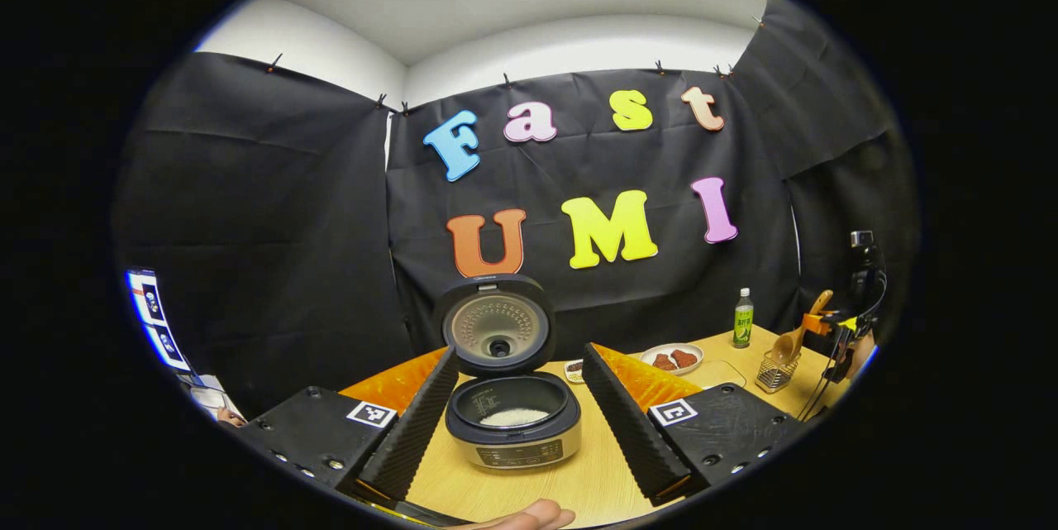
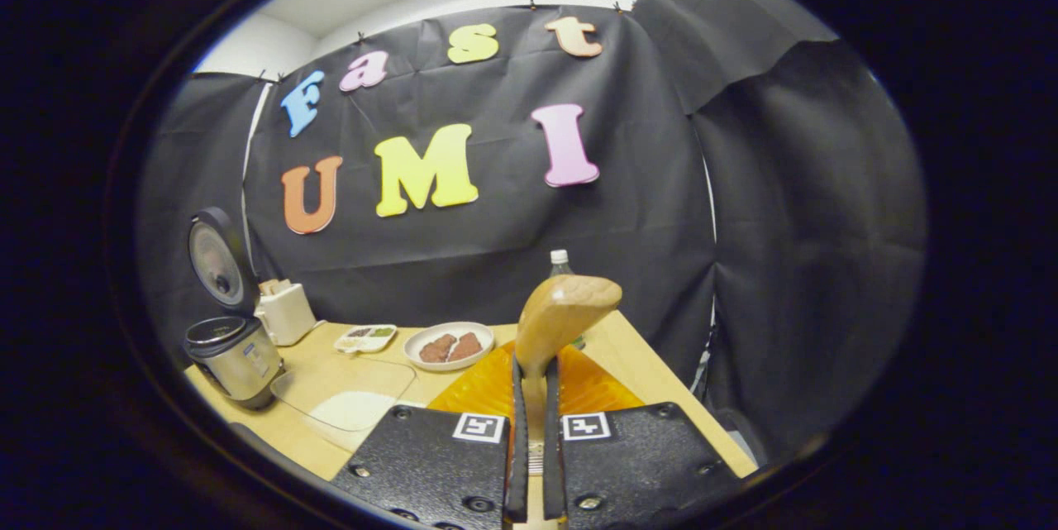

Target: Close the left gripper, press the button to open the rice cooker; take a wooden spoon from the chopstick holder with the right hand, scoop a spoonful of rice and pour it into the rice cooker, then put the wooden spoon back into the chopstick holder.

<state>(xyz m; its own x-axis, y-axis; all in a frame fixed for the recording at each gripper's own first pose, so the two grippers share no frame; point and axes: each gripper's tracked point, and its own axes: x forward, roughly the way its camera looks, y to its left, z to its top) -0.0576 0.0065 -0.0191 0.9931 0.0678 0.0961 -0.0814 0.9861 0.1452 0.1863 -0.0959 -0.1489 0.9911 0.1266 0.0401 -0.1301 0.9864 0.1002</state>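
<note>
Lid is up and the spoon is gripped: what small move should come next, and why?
Probably lower the wooden spoon into the chopstick holder: the right gripper clamps it close to the holder, and the rice cooker already holds rice.

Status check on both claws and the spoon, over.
Left claw open, facing open rice cooker, rice inside. Right claw shut on wooden spoon, raised over table. Nothing blocking.

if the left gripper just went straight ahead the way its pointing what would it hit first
Most likely the rice cooker. It sits on the table straight ahead, between the open fingers of the left gripper, with its lid raised. Nothing lies nearer along that line, though depth is hard to judge.
</note>
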